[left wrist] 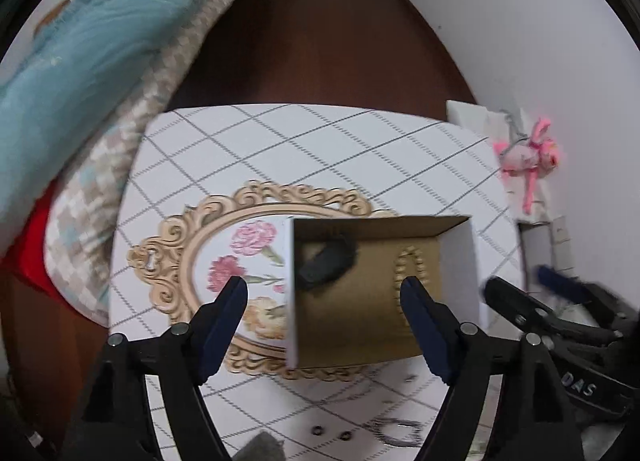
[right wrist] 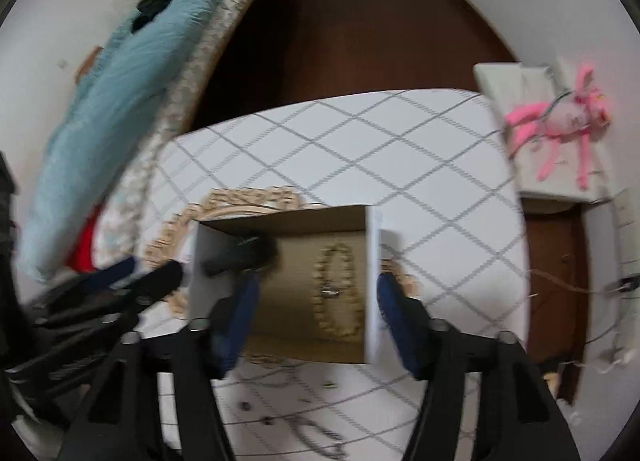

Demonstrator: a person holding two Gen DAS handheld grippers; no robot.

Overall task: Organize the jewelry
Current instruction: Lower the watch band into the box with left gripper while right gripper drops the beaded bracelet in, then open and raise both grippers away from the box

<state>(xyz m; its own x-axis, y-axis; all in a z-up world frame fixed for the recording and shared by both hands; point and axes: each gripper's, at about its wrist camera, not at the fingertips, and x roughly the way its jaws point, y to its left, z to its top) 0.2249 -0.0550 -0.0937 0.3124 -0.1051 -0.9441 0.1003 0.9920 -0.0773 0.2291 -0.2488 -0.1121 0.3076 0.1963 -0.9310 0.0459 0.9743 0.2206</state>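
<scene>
An open cardboard box (left wrist: 460, 261) with white outer walls stands on an ornate wooden tray (left wrist: 168, 261) painted with flowers. Inside lie a pale bead strand (left wrist: 410, 265) and a black looped item (left wrist: 326, 265). My left gripper (left wrist: 324, 293) hangs open above the box's left half, one finger outside its left wall. My right gripper (right wrist: 318, 285) is open over the bead strand (right wrist: 338, 293), straddling the box's right wall (right wrist: 372, 301). Nothing is held. Small rings (left wrist: 318, 430) and a thin chain (left wrist: 400, 433) lie on the table in front of the box.
The table (left wrist: 320, 149) wears a white cloth with grey diamond lines; its far edge drops to dark floor. A bed with a teal blanket (left wrist: 80, 61) runs along the left. A pink plush toy (right wrist: 568, 121) lies on a white box at the right.
</scene>
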